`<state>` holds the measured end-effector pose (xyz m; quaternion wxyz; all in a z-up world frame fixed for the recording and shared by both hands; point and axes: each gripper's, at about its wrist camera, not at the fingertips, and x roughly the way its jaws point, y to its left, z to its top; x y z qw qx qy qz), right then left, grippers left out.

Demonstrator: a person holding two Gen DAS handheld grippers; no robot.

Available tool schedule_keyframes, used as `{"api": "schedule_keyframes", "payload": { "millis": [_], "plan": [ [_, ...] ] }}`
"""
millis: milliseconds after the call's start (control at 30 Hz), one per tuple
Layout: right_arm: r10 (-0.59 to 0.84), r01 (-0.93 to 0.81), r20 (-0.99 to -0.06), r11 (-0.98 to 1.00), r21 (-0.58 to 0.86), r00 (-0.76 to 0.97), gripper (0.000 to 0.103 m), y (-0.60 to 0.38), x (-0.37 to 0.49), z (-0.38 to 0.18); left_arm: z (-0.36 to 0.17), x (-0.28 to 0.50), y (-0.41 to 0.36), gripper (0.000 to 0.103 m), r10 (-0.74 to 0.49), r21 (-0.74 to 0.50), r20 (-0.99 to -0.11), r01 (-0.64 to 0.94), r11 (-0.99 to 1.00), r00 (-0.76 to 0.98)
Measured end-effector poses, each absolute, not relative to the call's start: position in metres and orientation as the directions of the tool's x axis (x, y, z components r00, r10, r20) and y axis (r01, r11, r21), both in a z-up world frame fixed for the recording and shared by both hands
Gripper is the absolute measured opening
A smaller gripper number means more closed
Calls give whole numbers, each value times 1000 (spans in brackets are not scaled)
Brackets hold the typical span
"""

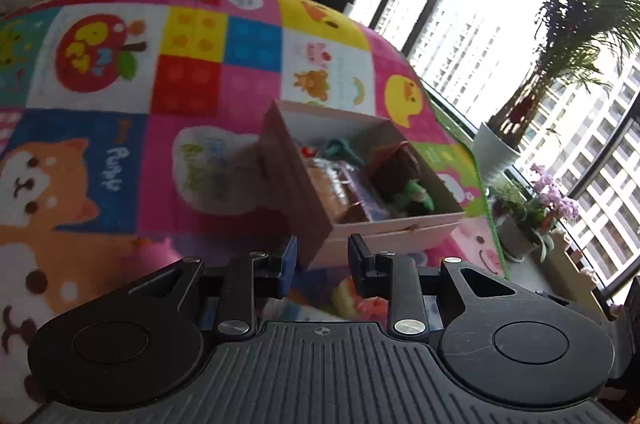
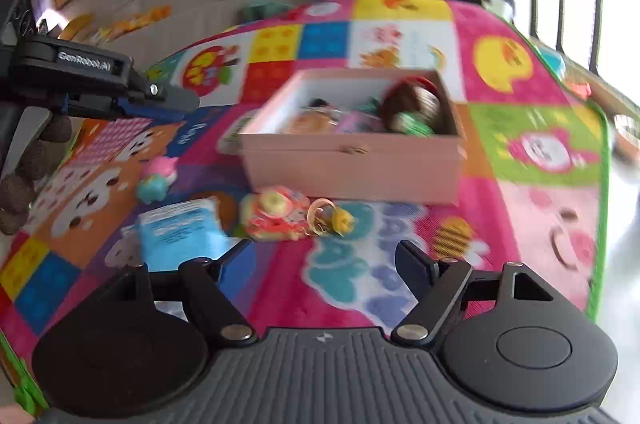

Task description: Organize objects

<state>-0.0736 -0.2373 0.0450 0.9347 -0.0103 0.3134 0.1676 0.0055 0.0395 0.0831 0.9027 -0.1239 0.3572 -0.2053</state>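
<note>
Currently my right gripper [image 2: 320, 256] stands with its jaws wide apart and empty, angled down at the loose items on the patchwork cartoon play mat [image 2: 520, 216]. Just ahead of it lie a blue-and-white soft packet [image 2: 180, 228], a red-and-yellow round plastic toy [image 2: 276, 212] and an amber-and-yellow pacifier [image 2: 330, 218]; a pink-and-teal small figure [image 2: 158, 178] sits farther left. The open pink cardboard box [image 2: 352, 160], already partly filled, stands directly behind them.

My left gripper [image 1: 322, 264] has its jaws close together with a small gap, nothing between them, near the box's corner.

Risks, as I judge them:
- The toy and pacifier touch; closing on one may drag or flick the other.
- The soft packet may buckle and slip from the pads.
- The left fingers, close to the box wall, could shove the light box.
- Motion blur in the right view makes aiming uncertain.
</note>
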Motion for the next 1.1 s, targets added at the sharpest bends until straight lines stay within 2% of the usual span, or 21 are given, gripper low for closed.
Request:
{"api": "schedule_keyframes", "payload": {
  "millis": [33, 100, 200, 333, 367, 467, 633, 767, 867, 1000, 1100],
  "plan": [
    [315, -331, -596, 940, 86, 739, 73, -231, -69, 45, 78, 0, 50, 31, -451, -380, -601, 260, 888, 660],
    [313, -326, -634, 940, 101, 707, 55, -220, -54, 41, 69, -12, 70, 31, -433, -391, -622, 220, 894, 653],
    [353, -337, -687, 927, 165, 635, 51, -199, -38, 33, 54, -26, 92, 31, -409, -394, -661, 172, 903, 629],
    [550, -492, -669, 816, 303, 500, 51, -163, -43, 34, 46, -31, 109, 31, -388, -409, -675, 119, 905, 628],
    [571, -538, -662, 792, 289, 485, 55, -151, -51, 37, 47, -32, 112, 31, -383, -412, -672, 110, 905, 634],
    [534, -641, -664, 760, 105, 524, 85, -125, -81, 41, 54, -35, 115, 31, -373, -399, -656, 119, 909, 656],
    [396, -674, -726, 729, -124, 562, 87, -126, -102, 25, 62, -44, 89, 31, -403, -320, -661, 247, 914, 633],
    [248, -557, -707, 795, -242, 662, 87, -155, -96, 19, 62, -59, 58, 31, -386, -195, -676, 352, 915, 628],
    [179, -433, -705, 880, -197, 686, 87, -186, -78, 24, 67, -64, 44, 31, -372, -152, -653, 368, 917, 660],
    [182, -292, -698, 956, -40, 692, 89, -222, -59, 26, 67, -65, 5, 31, -481, -201, -646, 475, 856, 593],
    [166, -190, -689, 981, 42, 705, 90, -243, -53, 22, 47, -65, -39, 33, -437, -94, -702, 535, 840, 563]
  ]
}}
